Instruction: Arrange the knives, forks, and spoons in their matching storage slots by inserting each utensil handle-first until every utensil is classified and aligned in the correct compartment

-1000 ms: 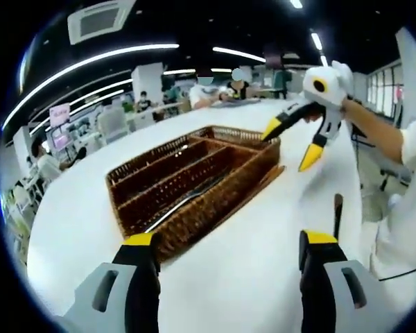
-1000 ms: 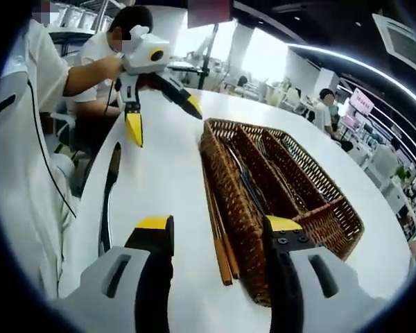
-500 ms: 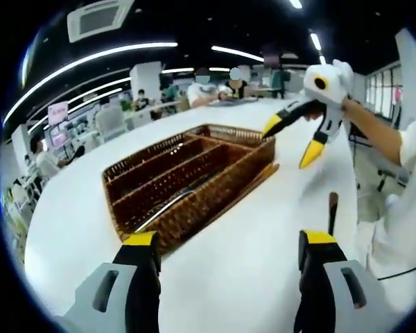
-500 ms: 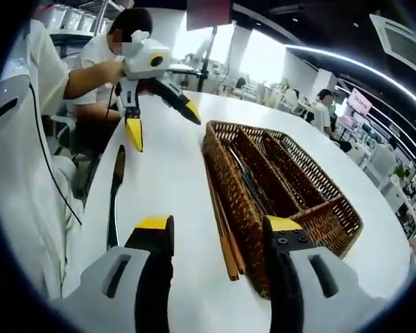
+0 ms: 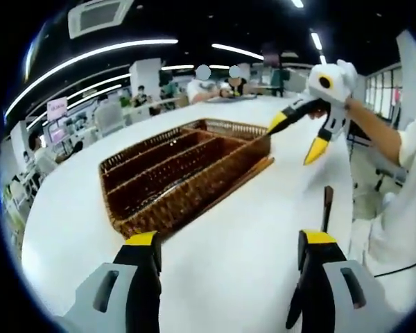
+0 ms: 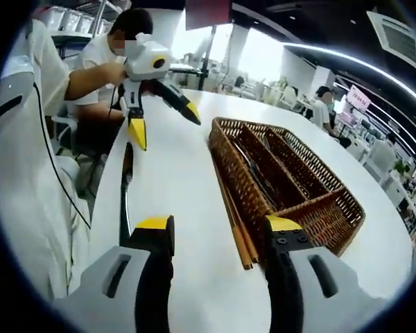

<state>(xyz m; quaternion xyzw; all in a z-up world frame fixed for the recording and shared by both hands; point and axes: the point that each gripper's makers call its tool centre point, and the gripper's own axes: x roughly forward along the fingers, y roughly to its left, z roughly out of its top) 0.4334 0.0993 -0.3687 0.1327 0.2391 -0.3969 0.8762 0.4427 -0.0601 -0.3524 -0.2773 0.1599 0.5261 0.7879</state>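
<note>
- In the left gripper view, the left tool [image 5: 225, 253] is seen at the bottom of the frame, its yellow-tipped jaws spread wide with nothing between them, above the white counter [image 5: 229, 222].
- A brown wicker tray [image 5: 177, 173] with long compartments is placed at centre left of that view; dark utensils can be made out inside, but their kinds cannot be told.
- A pair of chopsticks [image 5: 243, 179] is laid on the counter just beside the tray's right wall.
- A dark knife [image 5: 326, 205] is seen at right centre, flat on the counter near its edge.
- The right tool [image 5: 306, 132] is held in a gloved hand [image 5: 343, 73] at upper right, jaws parted and empty.
- In the right gripper view, the right tool [image 6: 215, 253] is shown at the bottom, jaws released and empty.
- The tray [image 6: 291, 187] is seen at centre right, the chopsticks [image 6: 237, 225] along its left wall, and the knife [image 6: 125, 187] at left centre.
- The left tool [image 6: 159, 118] is held at upper left, jaws apart, its lower tip just above the knife's far end.
- Seated people are visible in the background.
</note>
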